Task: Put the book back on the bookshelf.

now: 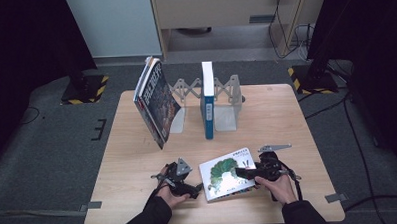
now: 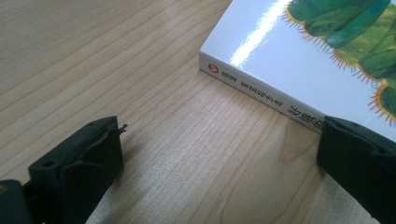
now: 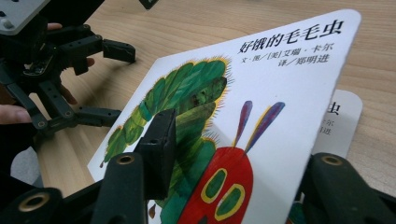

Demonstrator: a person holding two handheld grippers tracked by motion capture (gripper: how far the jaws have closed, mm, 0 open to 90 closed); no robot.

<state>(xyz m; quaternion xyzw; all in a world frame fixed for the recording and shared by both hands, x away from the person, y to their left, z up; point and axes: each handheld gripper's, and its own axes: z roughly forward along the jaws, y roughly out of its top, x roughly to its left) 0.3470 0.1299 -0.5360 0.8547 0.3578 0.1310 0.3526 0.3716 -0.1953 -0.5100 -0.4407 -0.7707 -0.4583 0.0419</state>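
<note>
Right claw (image 3: 233,186) has its two jaws either side of the lifted front cover of the picture book (image 1: 227,173), one above the caterpillar drawing and one beneath; whether the pads press on it I cannot tell. That book lies near the front edge of the tabletop (image 1: 138,159), about midway along it, spine toward the left claw (image 2: 219,158), which rests released on the wood with one jaw just beside the spine. Farther back, toward the rear edge, a blue book (image 1: 207,99) stands upright in a metal rack (image 1: 226,103), and a dark book (image 1: 155,101) leans at the rack's left end.
</note>
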